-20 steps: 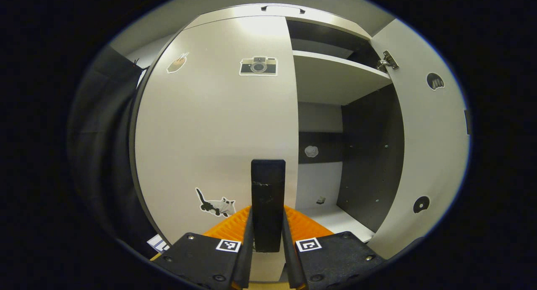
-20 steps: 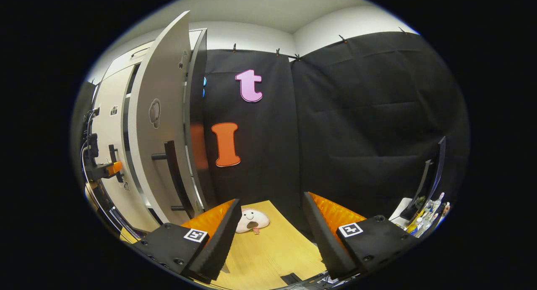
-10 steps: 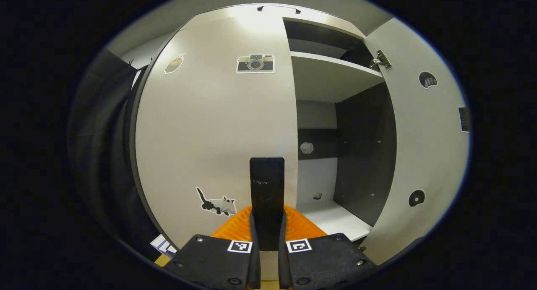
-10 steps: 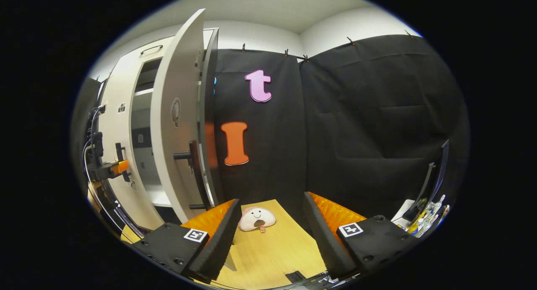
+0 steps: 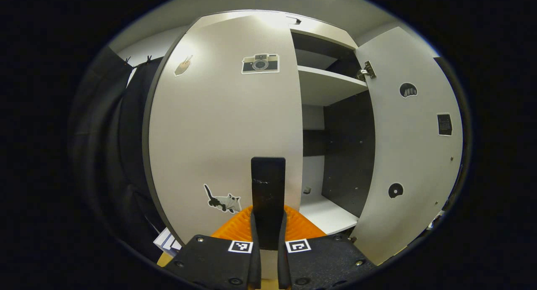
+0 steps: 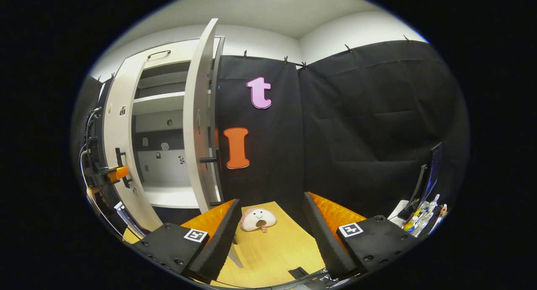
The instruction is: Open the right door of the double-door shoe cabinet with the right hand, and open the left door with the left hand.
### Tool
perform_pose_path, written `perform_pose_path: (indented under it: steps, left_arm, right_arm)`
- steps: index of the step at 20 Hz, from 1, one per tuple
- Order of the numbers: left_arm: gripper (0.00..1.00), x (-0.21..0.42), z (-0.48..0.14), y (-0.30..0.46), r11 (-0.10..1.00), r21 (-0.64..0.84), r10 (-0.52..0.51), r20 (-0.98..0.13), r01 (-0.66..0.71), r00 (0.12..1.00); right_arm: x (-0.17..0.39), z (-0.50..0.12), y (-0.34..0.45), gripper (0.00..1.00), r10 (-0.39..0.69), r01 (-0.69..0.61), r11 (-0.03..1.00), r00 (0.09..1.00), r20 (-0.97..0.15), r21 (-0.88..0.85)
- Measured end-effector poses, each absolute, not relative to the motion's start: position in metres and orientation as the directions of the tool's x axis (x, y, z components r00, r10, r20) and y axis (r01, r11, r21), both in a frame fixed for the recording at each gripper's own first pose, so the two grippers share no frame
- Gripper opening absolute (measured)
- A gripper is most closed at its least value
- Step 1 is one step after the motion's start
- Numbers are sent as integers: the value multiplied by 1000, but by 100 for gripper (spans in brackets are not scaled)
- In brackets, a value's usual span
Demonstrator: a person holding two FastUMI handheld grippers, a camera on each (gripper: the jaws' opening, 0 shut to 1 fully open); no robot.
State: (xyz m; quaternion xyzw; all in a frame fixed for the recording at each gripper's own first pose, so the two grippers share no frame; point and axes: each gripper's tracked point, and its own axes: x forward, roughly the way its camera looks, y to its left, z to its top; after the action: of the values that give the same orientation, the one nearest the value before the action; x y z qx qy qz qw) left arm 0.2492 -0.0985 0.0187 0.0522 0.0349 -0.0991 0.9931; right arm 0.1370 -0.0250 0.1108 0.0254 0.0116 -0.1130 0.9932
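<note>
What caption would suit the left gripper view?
Left gripper shut on left door's handle; right door already open.

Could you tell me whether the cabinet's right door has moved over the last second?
Yes. The right door has swung wider, toward the black cloth wall, exposing more shelf.

Right door (image 5: pixel 413 155) wide open — left door (image 5: pixel 226 130) (stickered) shut.

The swung-out right door (image 5: pixel 409 155) leaves the cabinet's right bay open, while the left door (image 5: pixel 226 126) blocks the left bay.
</note>
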Motion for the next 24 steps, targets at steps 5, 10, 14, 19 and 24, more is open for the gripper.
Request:
perform_pose_path:
  steps: [5, 10, 14, 19, 24]
  left_arm:
    - [15, 230, 21, -86, 968, 81, -229, -82, 236, 970]
    - [15, 214, 24, -75, 963, 74, -254, -93, 261, 963]
    - [15, 201, 25, -65, 962, 70, -257, -85, 263, 963]
    - [15, 190, 27, -54, 963, 55, -259, -83, 264, 962]
    - [15, 176, 28, -41, 964, 68, -252, -79, 257, 965]
  right_arm:
    - [125, 117, 3, 98, -206, 206, 978, 979, -10, 42]
    - [119, 115, 22, 98, -178, 179, 983, 984, -10, 50]
    - [119, 116, 32, 98, -158, 158, 987, 987, -8, 41]
    - [120, 117, 44, 98, -133, 133, 990, 991, -5, 46]
    - [123, 116, 53, 98, -113, 113, 992, 994, -8, 46]
